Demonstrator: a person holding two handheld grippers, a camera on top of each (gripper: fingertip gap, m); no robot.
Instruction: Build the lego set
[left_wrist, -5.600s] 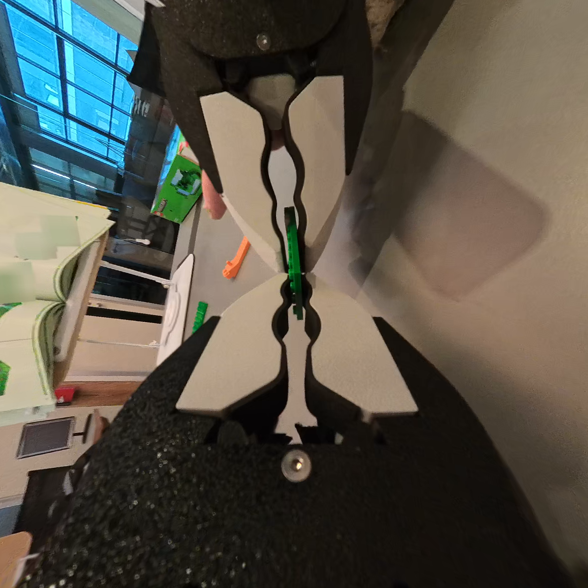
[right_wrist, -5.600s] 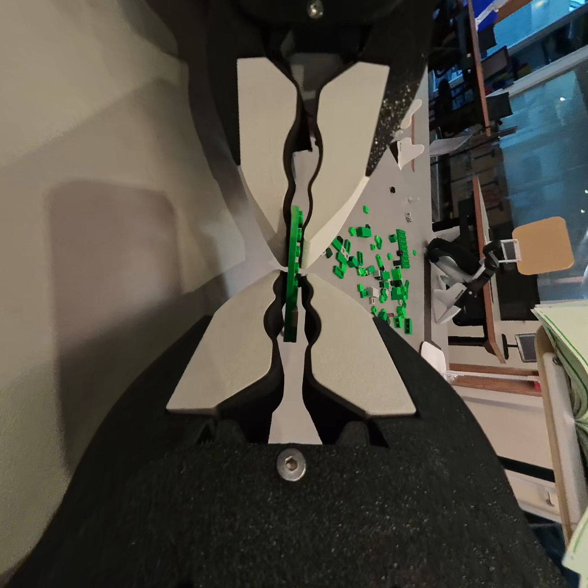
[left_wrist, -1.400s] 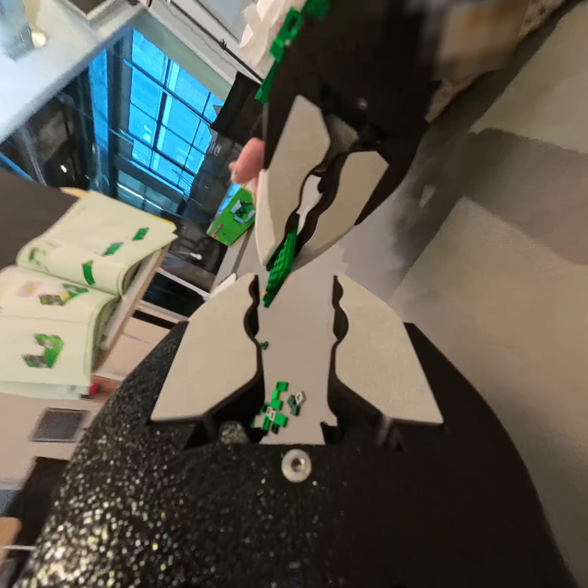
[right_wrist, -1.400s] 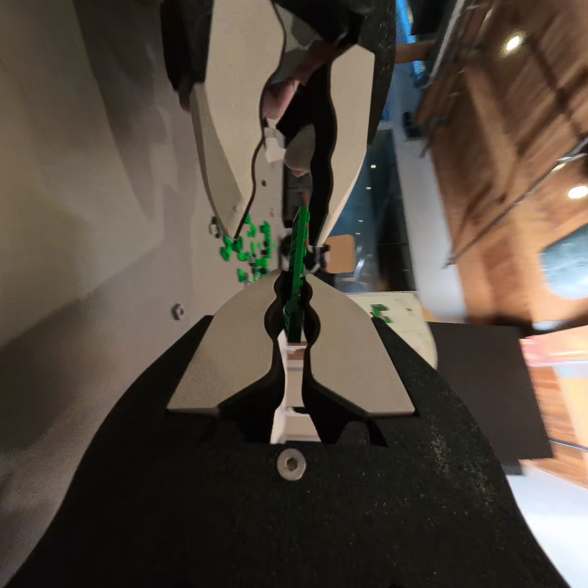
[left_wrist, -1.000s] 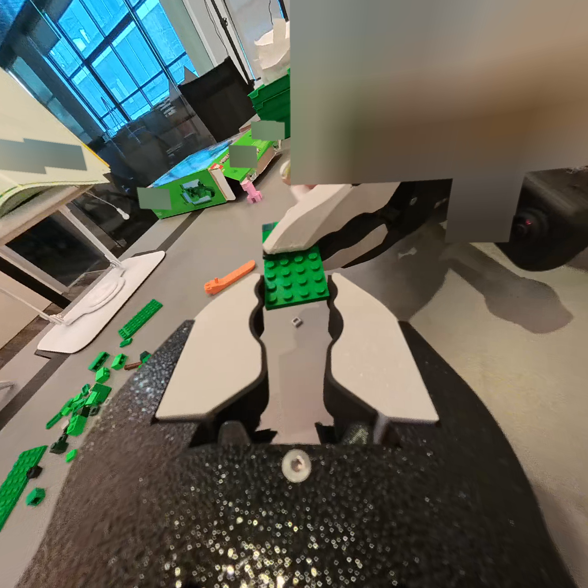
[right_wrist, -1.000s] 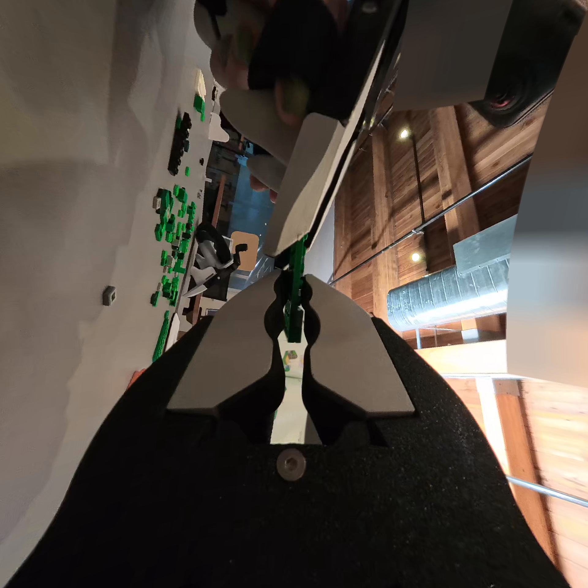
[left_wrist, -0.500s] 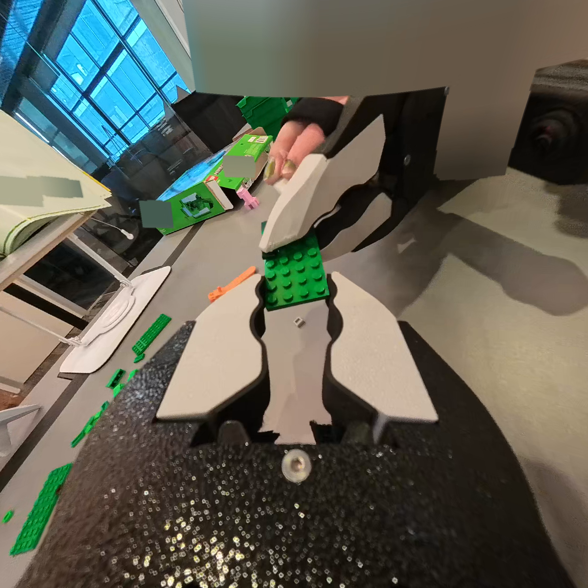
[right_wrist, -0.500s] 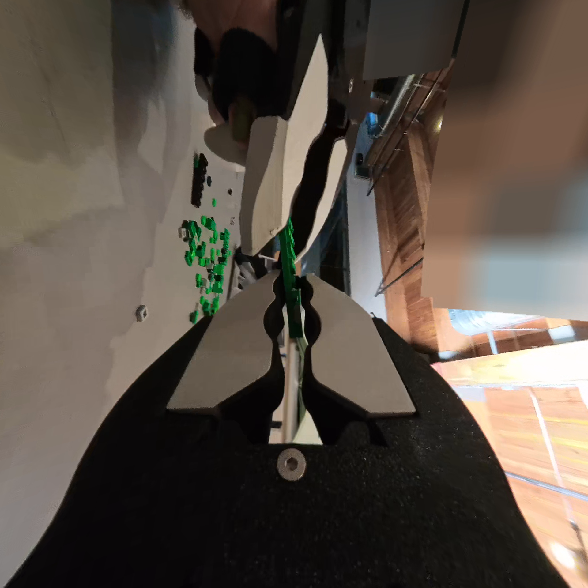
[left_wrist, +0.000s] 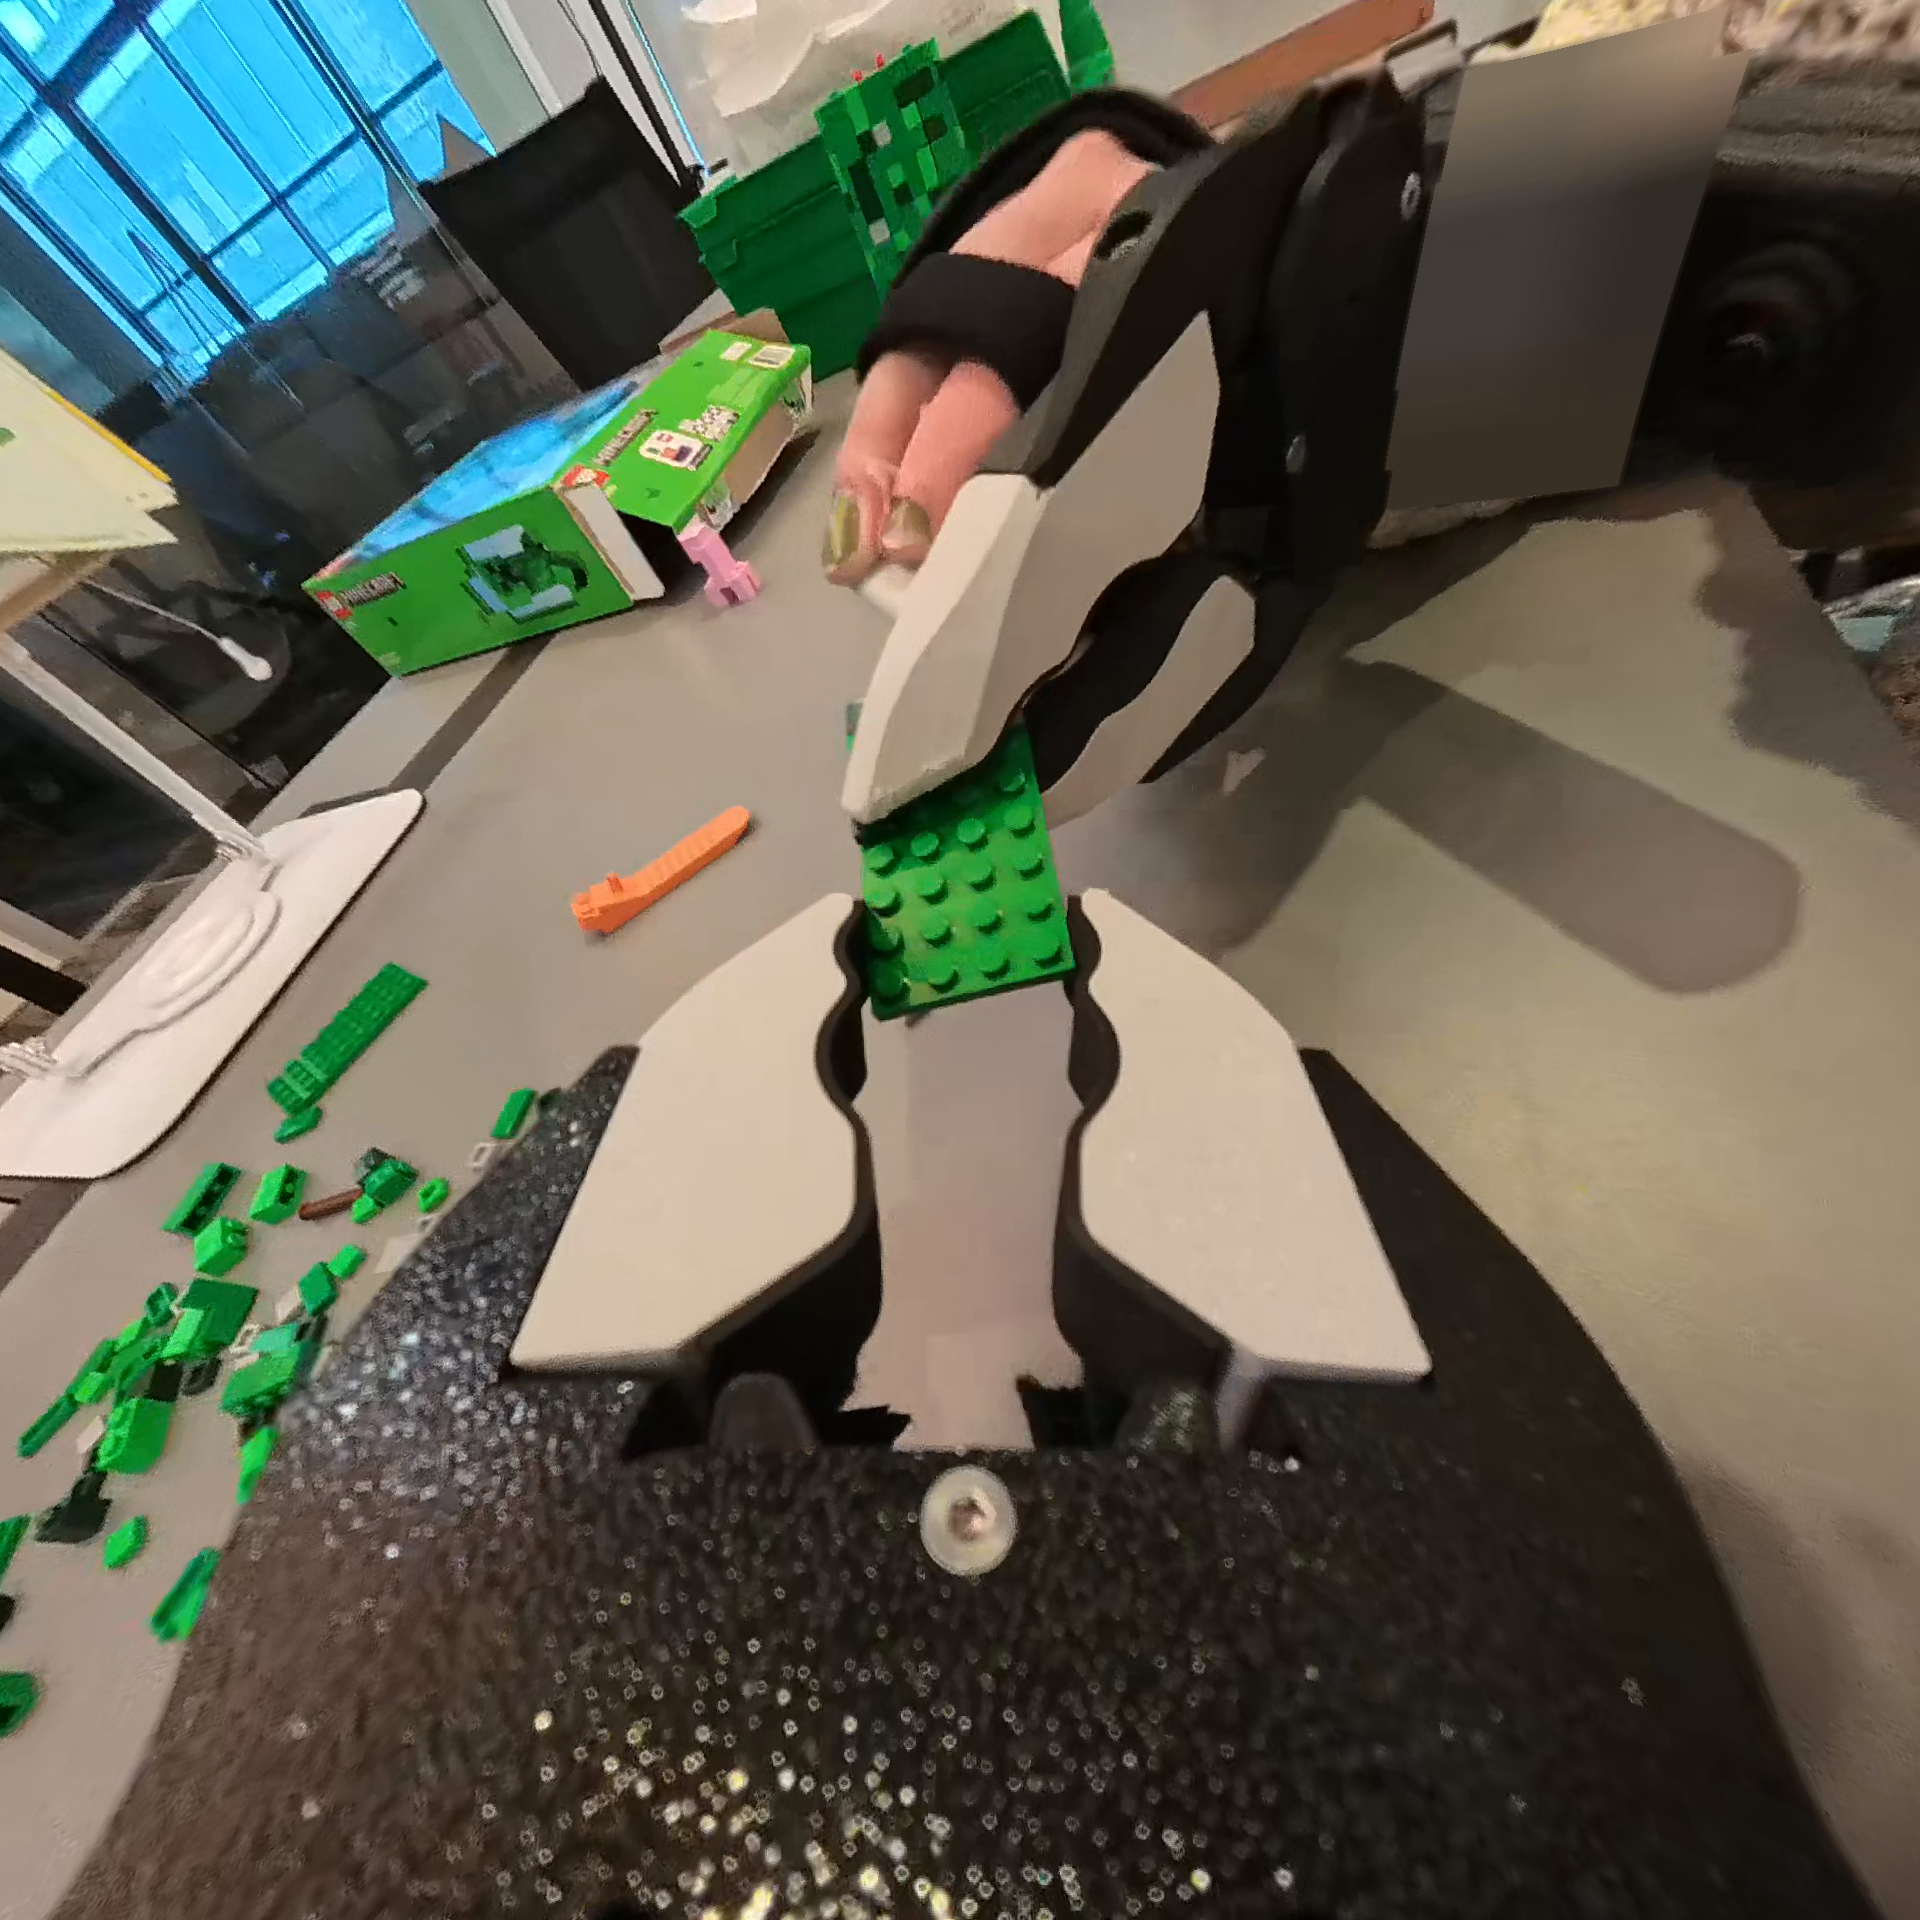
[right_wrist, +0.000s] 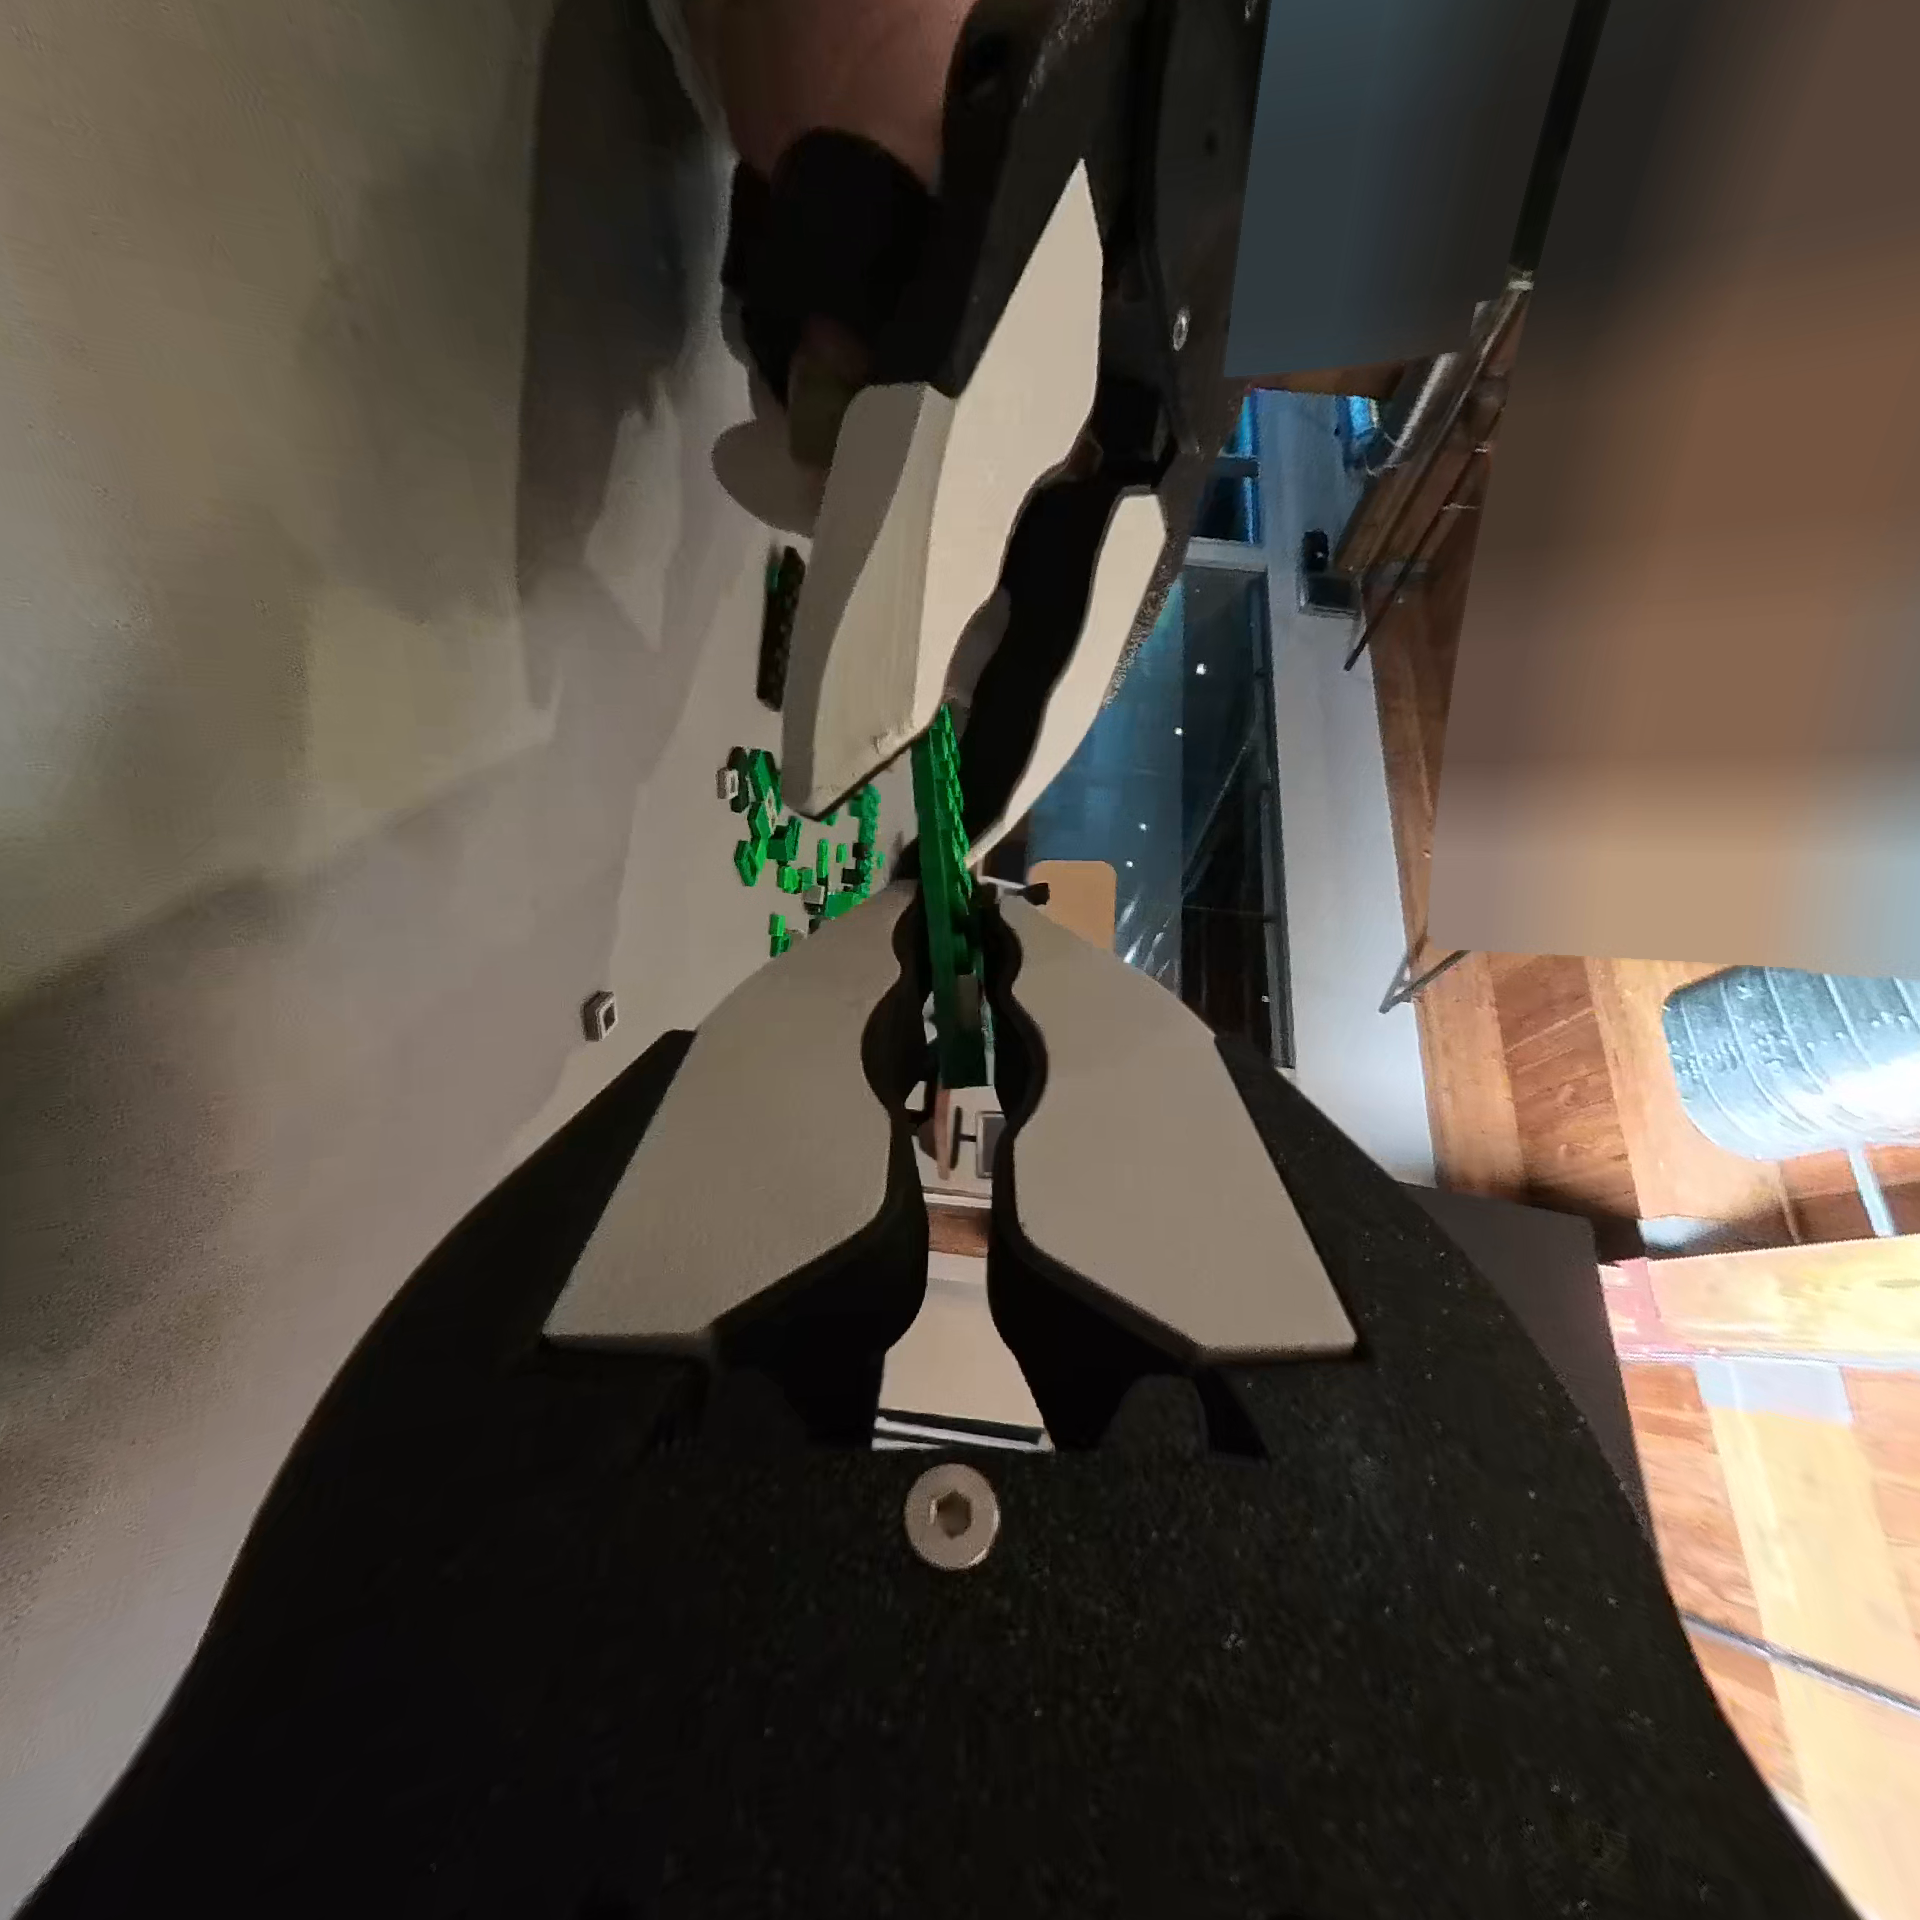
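The green plate (left_wrist: 966, 914) hangs above the grey table (left_wrist: 1455, 1091), pinched at both ends. Its far end is hidden under the right gripper (left_wrist: 935, 774), so its full length cannot be read. In the left wrist view the studs face the camera and the long axis runs from 6 towards 12 o'clock. In the right wrist view the plate (right_wrist: 951, 935) shows edge-on, a thin strip tilted slightly towards 11.

The left gripper (left_wrist: 966, 935) has its jaws spread to the plate's width, touching both side edges. The right gripper (right_wrist: 956, 935) is pressed on the flat faces; a darker piece under the plate is probably attached, though blur prevents certainty.

Loose green bricks (left_wrist: 208, 1299) lie at 8 o'clock, an orange separator (left_wrist: 660, 871) at 10 and a green box (left_wrist: 561, 520) beyond it. At 3 o'clock the table is bare.
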